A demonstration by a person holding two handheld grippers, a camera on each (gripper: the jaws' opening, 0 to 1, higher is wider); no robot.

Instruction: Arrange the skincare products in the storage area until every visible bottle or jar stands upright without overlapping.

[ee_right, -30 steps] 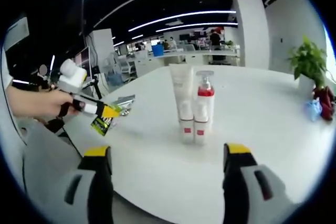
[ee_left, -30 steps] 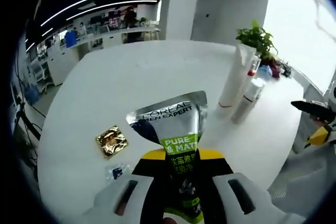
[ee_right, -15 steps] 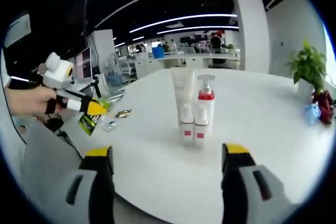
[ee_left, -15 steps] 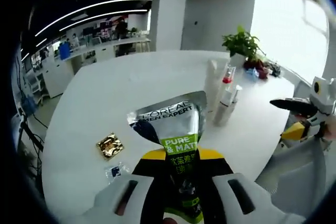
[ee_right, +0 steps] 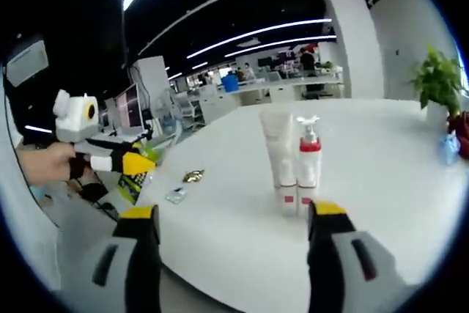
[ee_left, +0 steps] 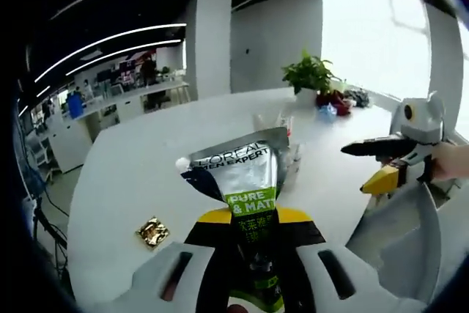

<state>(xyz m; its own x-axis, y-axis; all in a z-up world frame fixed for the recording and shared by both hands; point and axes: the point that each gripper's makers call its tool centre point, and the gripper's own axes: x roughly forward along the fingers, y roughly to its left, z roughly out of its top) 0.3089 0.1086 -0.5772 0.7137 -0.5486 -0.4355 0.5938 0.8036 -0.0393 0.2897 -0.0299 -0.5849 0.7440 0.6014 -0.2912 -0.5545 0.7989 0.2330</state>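
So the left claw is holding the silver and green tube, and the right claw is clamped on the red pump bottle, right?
Not quite. The left claw does hold the silver and green tube, but the right claw is open and holds nothing. The right gripper view shows the red pump bottle standing on the white table, apart from its jaws.

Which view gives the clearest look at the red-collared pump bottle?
The right gripper view: the pump bottle stands upright and unobstructed on the white table, beside a white tube. In the left gripper view the held sachet hides most of it.
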